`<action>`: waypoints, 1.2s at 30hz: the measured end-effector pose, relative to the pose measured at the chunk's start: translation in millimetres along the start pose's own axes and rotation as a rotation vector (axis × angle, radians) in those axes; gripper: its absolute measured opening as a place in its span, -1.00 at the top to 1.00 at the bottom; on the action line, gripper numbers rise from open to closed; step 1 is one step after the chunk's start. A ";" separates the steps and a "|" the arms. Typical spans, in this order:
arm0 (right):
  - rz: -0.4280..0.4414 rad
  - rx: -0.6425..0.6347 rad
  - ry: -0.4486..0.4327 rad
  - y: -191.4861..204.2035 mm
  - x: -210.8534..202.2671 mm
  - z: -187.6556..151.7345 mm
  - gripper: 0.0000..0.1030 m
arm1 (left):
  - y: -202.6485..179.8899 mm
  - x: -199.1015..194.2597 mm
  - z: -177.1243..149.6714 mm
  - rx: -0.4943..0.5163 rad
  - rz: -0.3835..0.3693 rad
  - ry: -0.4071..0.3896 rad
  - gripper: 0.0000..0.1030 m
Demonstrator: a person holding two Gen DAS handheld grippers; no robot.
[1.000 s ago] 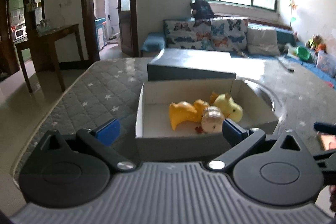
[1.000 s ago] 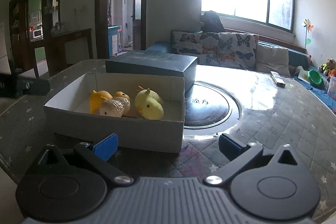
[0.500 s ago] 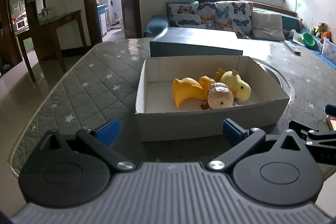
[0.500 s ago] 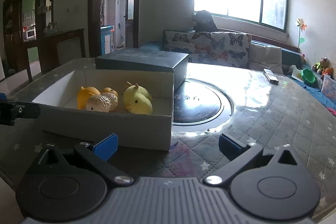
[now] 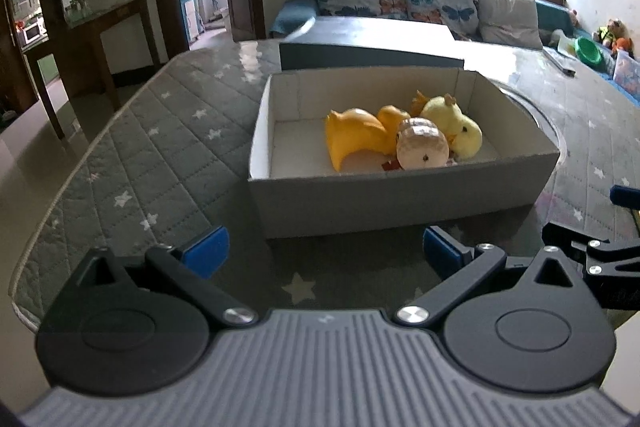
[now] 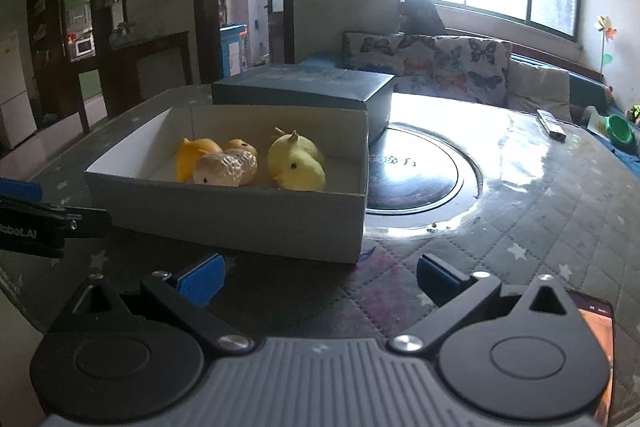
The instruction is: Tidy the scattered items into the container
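Both grippers have drawn back from the box [image 5: 400, 203], jaws apart, empty.

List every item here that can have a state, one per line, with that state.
Left gripper: open, empty, hovering before the box.
Right gripper: open, empty, near the box's corner.
White box: open-topped, holding the toys.
Orange duck: tipped over in the box.
Pale yellow chick: in the box.
Tan textured chick: on its side, against the orange duck.
Dark lid: off, behind the box.
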State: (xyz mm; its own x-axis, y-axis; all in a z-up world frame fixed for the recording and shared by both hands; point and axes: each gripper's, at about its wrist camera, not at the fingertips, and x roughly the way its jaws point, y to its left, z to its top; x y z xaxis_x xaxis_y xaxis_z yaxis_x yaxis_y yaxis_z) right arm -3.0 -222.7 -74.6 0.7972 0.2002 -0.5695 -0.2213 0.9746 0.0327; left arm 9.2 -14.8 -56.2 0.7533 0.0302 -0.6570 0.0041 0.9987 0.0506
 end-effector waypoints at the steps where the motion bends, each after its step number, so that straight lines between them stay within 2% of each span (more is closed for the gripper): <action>1: 0.006 -0.004 0.004 0.1 0.1 0.4 -1.00 | -0.6 1.7 0.1 0.002 0.002 0.010 -1.00; 21: 0.114 -0.120 0.024 14.8 3.6 35.6 -1.00 | 16.3 8.9 27.5 -0.028 -0.005 0.065 -1.00; 27: 0.162 -0.121 0.040 15.8 8.8 45.0 -1.00 | 30.0 11.7 38.7 -0.070 -0.027 0.083 -1.00; 36: 0.188 -0.105 0.046 15.0 18.6 57.1 -1.00 | 38.0 20.5 53.1 -0.094 -0.040 0.114 -1.00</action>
State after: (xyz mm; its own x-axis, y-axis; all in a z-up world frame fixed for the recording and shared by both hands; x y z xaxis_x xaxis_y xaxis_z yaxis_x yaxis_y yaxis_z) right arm 40.7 -198.6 -37.8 0.7105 0.3702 -0.5985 -0.4226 0.9045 0.0577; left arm 59.7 21.6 -27.8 0.6739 -0.0109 -0.7387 -0.0325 0.9985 -0.0443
